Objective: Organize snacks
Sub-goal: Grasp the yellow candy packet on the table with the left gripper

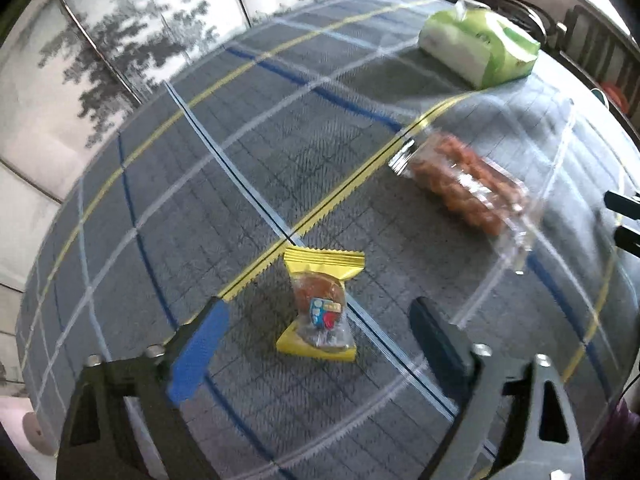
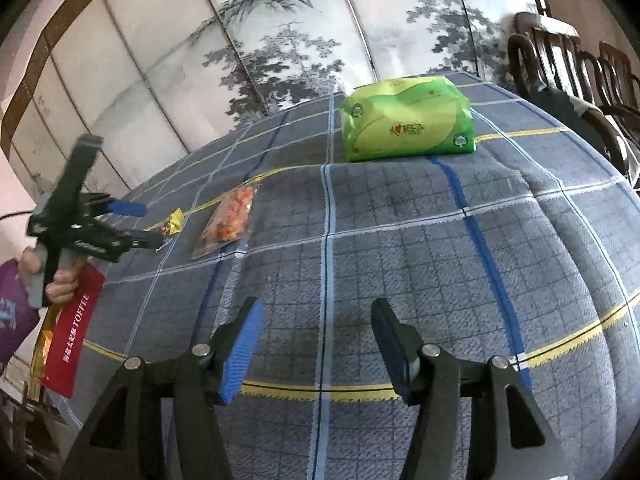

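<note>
While left gripper (image 1: 320, 344) hangs agape over yellow snack packet (image 1: 320, 304), untouched, plaid tablecloth (image 1: 240, 160)

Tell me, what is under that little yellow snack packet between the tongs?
The yellow snack packet lies flat on the checked tablecloth, where a yellow stripe and a pale blue stripe cross. The cloth covers the table, so what is beneath it cannot be seen.

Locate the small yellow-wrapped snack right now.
In the left wrist view the yellow-wrapped snack lies on the plaid tablecloth, between the open left tongs, with the clear snack bag beyond it.
</note>
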Demonstrator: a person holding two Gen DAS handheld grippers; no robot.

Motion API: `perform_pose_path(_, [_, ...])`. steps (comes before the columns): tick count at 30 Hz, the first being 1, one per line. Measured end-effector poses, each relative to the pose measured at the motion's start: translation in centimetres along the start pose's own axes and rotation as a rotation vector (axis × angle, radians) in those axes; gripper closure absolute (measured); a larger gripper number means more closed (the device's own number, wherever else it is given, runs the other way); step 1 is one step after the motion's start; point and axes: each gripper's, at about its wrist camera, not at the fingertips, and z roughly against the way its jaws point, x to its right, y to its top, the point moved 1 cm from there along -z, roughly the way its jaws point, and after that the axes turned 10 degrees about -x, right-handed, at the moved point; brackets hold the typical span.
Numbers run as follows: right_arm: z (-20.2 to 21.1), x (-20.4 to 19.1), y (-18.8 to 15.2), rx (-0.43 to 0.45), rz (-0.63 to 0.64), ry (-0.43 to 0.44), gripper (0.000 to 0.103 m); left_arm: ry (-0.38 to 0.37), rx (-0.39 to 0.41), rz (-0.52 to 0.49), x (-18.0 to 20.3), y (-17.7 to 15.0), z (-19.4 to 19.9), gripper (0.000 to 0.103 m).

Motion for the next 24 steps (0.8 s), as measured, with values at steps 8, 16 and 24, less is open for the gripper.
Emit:
perform_pose_path(8, [-0.4, -0.1, 0.2, -0.017, -0.003, -0.004, 0.045, -0.216, 0.012, 0.331, -2.1, -2.6, 0.6, 0.083])
perform_pose_path(16, [-0.7, -0.3, 0.3, -0.029, -0.007, -0.038, 0.045, -0.345, 0.054, 0.475, 5.4, -12.8, 6.9, 0.083])
perform_pose_path(24, [-2.6, -4.7, 3.1, -0.051, 0.103, 0.02, 0.045, -0.273, 0.112, 0.555, 6.5, -18.8, 11.5, 0.083])
